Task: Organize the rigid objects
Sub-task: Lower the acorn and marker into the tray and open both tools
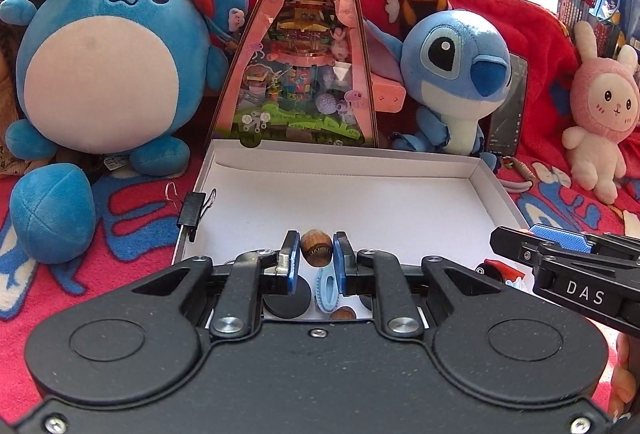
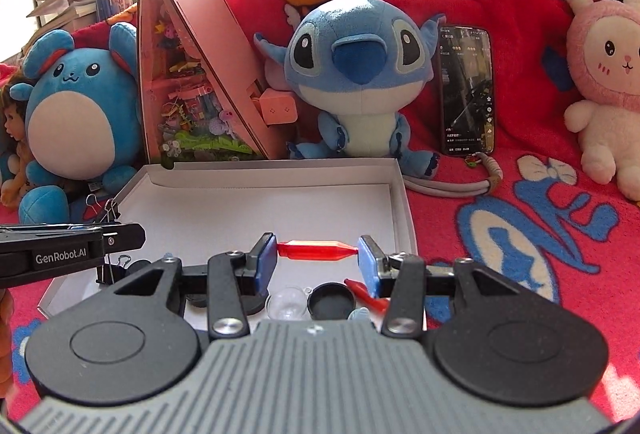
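A shallow white box [image 1: 494, 189] [image 2: 404, 201] lies on the red blanket. My left gripper [image 1: 316, 254] is shut on a small brown acorn-like nut [image 1: 316, 248], held just above the box's near part. Below it lie a pale blue comb-like clip [image 1: 329, 290], a second brown nut [image 1: 343, 313] and a black round lid [image 1: 288, 300]. My right gripper [image 2: 318, 252] is shut on a red translucent stick [image 2: 316, 249], pinched end to end over the box. Under it sit a clear dome [image 2: 287, 304], a black round lid [image 2: 331, 300] and another red piece [image 2: 366, 294].
A black binder clip [image 1: 194, 209] [image 2: 110, 211] grips the box's left wall. Behind the box stand a big blue plush [image 1: 104, 73], a triangular pink toy house [image 1: 304, 65], a blue alien plush [image 2: 360, 73], a phone [image 2: 466, 89] and a pink rabbit plush [image 2: 604, 93]. Bookshelves line the back.
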`<state>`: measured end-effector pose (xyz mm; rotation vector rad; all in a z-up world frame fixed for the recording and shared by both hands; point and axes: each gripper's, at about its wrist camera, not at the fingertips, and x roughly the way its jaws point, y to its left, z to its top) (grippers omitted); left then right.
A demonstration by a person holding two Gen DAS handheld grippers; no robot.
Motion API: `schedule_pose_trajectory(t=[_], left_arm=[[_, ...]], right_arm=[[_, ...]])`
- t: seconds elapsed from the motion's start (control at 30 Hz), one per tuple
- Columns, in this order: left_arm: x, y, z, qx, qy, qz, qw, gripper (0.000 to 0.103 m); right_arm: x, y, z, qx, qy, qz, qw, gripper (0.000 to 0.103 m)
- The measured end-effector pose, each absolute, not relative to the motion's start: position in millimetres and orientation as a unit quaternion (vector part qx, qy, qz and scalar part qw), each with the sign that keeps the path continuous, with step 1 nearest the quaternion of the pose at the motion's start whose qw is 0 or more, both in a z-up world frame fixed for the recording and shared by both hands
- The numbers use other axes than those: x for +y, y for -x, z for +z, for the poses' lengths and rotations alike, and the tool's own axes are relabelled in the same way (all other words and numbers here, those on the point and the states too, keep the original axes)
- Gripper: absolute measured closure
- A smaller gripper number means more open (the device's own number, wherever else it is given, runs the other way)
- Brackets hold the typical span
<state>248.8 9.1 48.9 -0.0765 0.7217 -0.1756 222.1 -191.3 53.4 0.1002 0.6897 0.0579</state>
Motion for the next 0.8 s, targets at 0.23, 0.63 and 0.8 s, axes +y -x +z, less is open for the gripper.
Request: schedule_pose_trajectory(t=[0.23,0.63,0.8], left_arm=[[5.5,-252.0,45.1,0.357,0.033,-0.086,0.929,0.086],[3.8,-256.3,36.4,0.36,0.027,-0.078,0.929,0.086],[2.6,-257.9,32.7,0.362,0.027,-0.077,0.929,0.086]], right_arm=[[-189.9,-228.2,47.9,0.348,-0.042,0.029,0.936,0.054],[-184.1,-238.0,35.3,0.359,-0.038,0.026,0.932,0.054],[-183.3,-241.1,30.7,0.362,-0.036,0.021,0.931,0.054]])
